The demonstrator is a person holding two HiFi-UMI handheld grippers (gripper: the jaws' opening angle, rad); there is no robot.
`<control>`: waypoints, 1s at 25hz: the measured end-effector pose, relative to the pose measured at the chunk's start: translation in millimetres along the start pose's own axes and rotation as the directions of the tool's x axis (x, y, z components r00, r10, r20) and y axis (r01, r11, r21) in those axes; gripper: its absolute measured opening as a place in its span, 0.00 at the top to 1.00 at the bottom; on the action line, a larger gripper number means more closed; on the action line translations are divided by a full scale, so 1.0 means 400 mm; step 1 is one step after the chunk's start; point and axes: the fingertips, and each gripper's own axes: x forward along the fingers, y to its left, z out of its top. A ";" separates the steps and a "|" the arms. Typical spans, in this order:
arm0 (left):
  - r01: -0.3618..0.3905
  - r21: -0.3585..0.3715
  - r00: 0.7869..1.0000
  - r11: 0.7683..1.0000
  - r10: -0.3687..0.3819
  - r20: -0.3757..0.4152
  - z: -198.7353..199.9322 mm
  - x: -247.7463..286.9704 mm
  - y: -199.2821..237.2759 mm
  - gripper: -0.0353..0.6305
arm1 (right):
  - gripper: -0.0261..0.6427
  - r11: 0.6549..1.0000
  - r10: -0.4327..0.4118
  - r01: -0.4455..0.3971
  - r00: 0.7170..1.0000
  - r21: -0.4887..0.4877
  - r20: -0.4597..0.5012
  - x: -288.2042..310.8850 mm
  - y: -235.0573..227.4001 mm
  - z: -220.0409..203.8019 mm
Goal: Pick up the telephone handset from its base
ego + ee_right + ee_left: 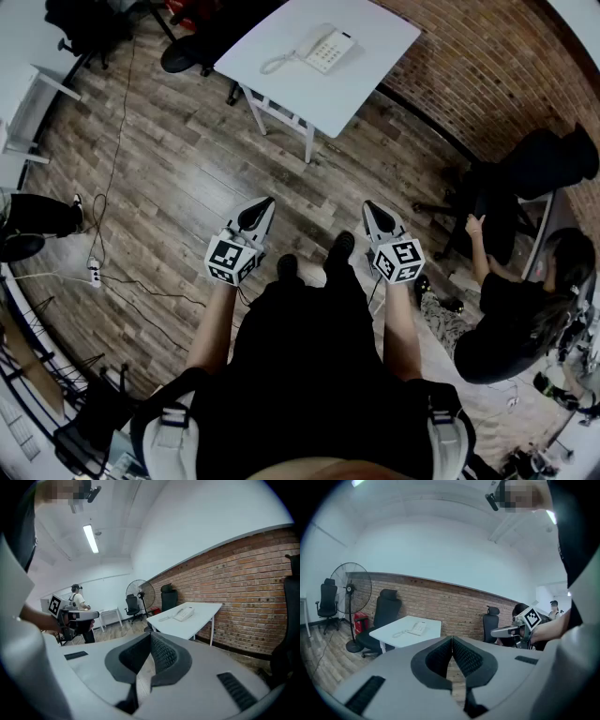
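A white telephone sits on a white table far ahead of me, its handset resting on the base and its curled cord trailing to the left. Both grippers are held in front of my body, well short of the table. My left gripper is shut with nothing in it, its pads meeting at the tips. My right gripper is also shut and empty. The telephone appears small in the left gripper view and likewise the telephone in the right gripper view.
A brick wall runs behind the table. Black office chairs and a standing fan stand near it. A person sits at my right. A power strip and cables lie on the wood floor at left.
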 end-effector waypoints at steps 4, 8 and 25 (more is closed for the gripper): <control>-0.016 -0.009 0.999 1.000 0.016 0.028 -0.004 -0.055 0.026 0.91 | 0.97 1.000 -0.001 0.001 1.000 -0.012 -0.024 -0.008 0.059 -0.050; -0.010 0.010 0.998 1.000 0.010 0.056 0.018 -0.095 0.032 0.91 | 0.97 1.000 -0.014 0.013 0.999 -0.023 -0.031 -0.029 0.089 -0.069; 0.042 0.016 0.998 0.999 -0.042 0.041 -0.010 -0.167 0.028 0.91 | 0.97 0.997 -0.066 0.066 0.998 0.029 -0.009 -0.047 0.147 -0.105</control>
